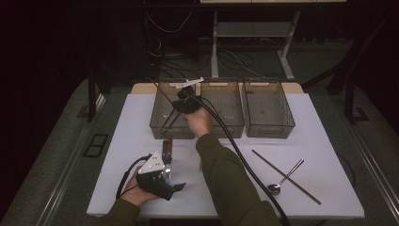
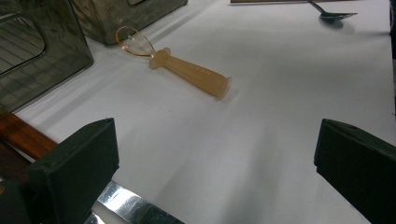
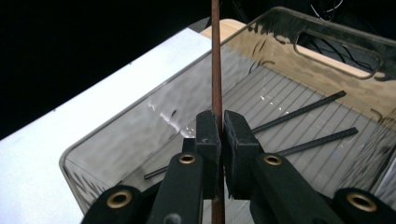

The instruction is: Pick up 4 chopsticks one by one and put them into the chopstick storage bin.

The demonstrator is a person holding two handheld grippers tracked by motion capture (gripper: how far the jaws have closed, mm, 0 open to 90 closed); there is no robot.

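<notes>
My right gripper (image 1: 181, 106) hangs over the left clear bin (image 1: 157, 127) at the back of the white table. In the right gripper view its jaws (image 3: 220, 122) are shut on a thin brown chopstick (image 3: 215, 56) that stands upright between the pads. Two black chopsticks (image 3: 303, 109) lie on the ribbed floor of that bin (image 3: 140, 121). My left gripper (image 1: 174, 178) rests near the front left edge with its jaws wide open (image 2: 217, 135) and nothing between them. A knife with a wooden handle (image 1: 167, 148) lies just beyond it, and its blade (image 2: 126, 205) runs under the left jaw.
A middle bin (image 1: 226, 129) and a right bin (image 1: 268, 131) stand beside the left one. A translucent amber scoop (image 2: 191, 74) lies on the table ahead of the left gripper. At the right lie a metal spoon (image 1: 284, 179) and another brown chopstick (image 1: 303, 190).
</notes>
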